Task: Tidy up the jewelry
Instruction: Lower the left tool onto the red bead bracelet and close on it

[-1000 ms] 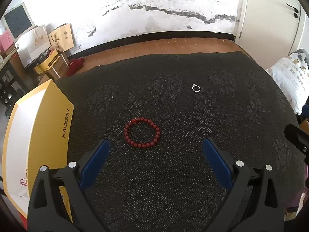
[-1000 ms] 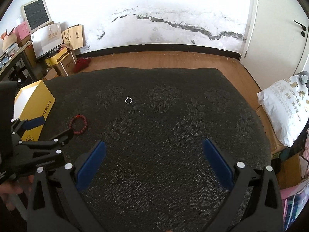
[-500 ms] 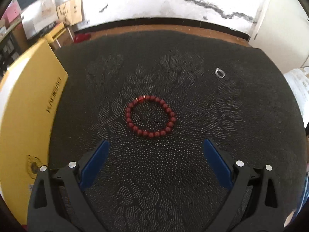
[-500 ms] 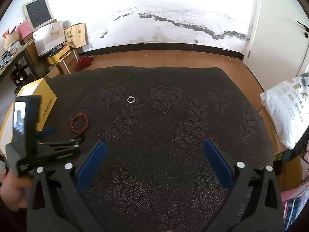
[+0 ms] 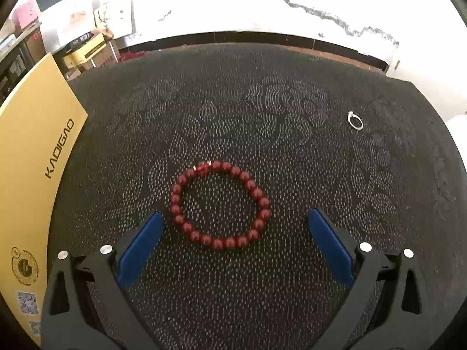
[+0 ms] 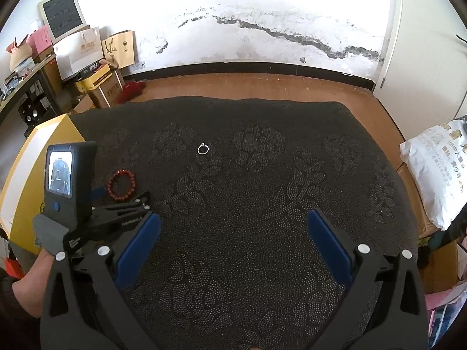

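Note:
A red bead bracelet (image 5: 219, 204) lies flat on the dark patterned cloth (image 5: 233, 102). My left gripper (image 5: 233, 227) is open just above it, the bracelet's near edge lying between the blue fingertips. A small silver ring (image 5: 355, 121) rests further off to the right. The right wrist view shows the same bracelet (image 6: 122, 184) and ring (image 6: 202, 148), with the left gripper (image 6: 116, 195) held by a hand at the bracelet. My right gripper (image 6: 233, 227) hangs open over bare cloth, with nothing between its fingers.
A yellow box (image 5: 32, 157) stands along the cloth's left edge, close to the left gripper. A white sack (image 6: 437, 172) lies beside the cloth on the right. Boxes and bags (image 6: 93, 67) are stacked by the far wall. Wooden floor (image 6: 262, 84) lies beyond the cloth.
My left gripper has moved forward and down towards the bracelet, which now sits larger and between the fingertips. The right gripper has barely moved.

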Motion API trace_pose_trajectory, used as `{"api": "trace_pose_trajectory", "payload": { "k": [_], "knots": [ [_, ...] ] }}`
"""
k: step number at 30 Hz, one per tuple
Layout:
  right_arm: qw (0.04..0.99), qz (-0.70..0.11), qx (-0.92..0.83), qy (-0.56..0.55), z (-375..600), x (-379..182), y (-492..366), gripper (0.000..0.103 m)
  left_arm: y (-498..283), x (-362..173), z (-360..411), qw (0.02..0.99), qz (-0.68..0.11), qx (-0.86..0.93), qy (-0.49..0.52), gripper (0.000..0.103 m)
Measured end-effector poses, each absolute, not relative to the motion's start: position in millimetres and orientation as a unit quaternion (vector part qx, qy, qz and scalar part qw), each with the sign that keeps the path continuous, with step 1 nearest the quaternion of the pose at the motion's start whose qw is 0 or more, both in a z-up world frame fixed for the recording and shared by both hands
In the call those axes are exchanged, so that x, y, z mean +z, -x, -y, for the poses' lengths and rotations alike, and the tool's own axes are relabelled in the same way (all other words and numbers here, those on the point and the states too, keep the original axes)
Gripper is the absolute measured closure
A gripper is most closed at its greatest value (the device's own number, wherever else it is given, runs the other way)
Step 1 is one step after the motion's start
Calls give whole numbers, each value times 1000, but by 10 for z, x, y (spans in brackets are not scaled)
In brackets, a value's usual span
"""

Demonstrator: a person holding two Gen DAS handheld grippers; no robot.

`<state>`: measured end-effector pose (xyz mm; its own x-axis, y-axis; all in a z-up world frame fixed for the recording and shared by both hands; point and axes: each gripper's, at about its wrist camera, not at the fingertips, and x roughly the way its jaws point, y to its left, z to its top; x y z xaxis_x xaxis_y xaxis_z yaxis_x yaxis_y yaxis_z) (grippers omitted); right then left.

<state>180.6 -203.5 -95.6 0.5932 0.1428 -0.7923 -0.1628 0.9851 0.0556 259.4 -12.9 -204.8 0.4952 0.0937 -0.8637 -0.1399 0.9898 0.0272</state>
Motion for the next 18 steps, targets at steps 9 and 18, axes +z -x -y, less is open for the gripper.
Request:
{"api": "trace_pose_trajectory", "payload": {
  "k": [9, 18],
  "knots": [
    [891, -447, 85, 14, 2011, -1000, -1857, 6, -2661, -2057, 122, 867, -493, 68, 25, 6],
    [890, -447, 87, 16, 1963, -1018, -1865, 6, -2634, -1976, 123, 871, -488, 61, 14, 46]
  ]
}}
